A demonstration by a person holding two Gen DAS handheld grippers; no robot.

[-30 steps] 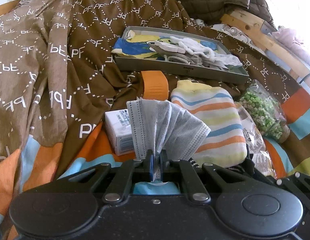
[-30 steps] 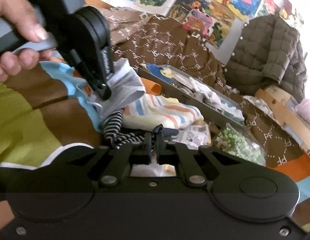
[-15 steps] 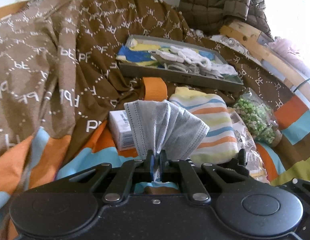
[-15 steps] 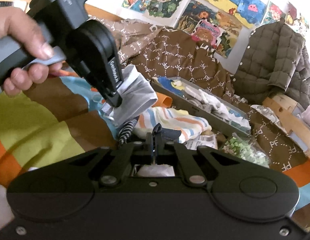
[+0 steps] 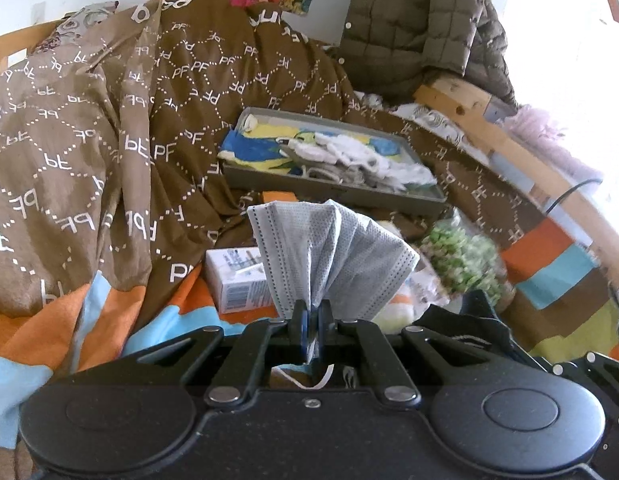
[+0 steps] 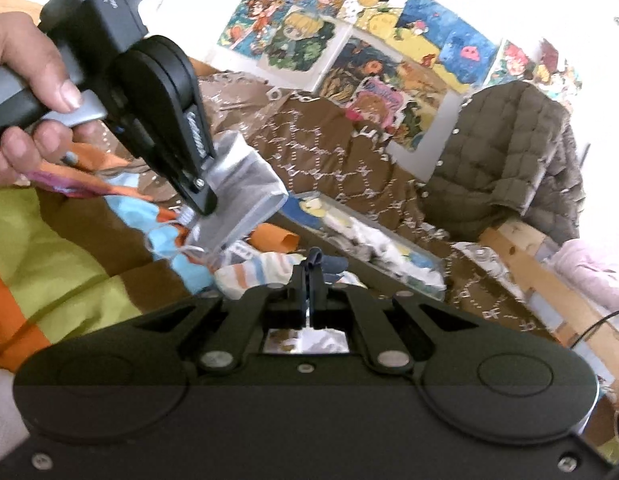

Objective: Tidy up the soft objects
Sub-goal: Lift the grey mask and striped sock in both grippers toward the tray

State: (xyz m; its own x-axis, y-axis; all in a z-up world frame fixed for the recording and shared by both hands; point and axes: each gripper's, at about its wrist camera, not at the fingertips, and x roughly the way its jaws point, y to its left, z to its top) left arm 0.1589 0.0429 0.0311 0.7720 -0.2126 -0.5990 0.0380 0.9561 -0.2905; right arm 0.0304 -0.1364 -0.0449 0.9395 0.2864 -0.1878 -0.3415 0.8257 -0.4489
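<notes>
Far to the left of the left gripper (image 5: 311,320) lay the brown "PF" quilt (image 5: 109,152), heaped over the striped bedspread (image 5: 49,320). Just ahead and a little left of its fingertips sat a small white carton (image 5: 237,276). The left gripper's jaws were closed on the bunched lower edge of a grey surgical mask (image 5: 329,256), which fanned upward from the pinch with an ear loop dangling below. Compared with a second earlier the mask had risen clear of the bedding: the striped cloth (image 6: 257,274) that used to show beside it in the left wrist view was now mostly hidden behind it, and the grey tray (image 5: 389,196) of soft items sat straight ahead beyond the mask instead of higher up the frame. I judge the mask was lifted and being carried toward that tray. To the right of the mask lay a clear bag of green pieces (image 5: 461,264).

From the right wrist view, the person's hand (image 6: 25,92) squeezed the left tool's trigger up at the left, mask hanging from it. The right gripper (image 6: 309,280) was clamped on a small dark fabric piece (image 6: 315,258), which I judge was also raised off the bed; what it is I cannot tell. Farther right hung a quilted olive jacket (image 6: 509,160)
</notes>
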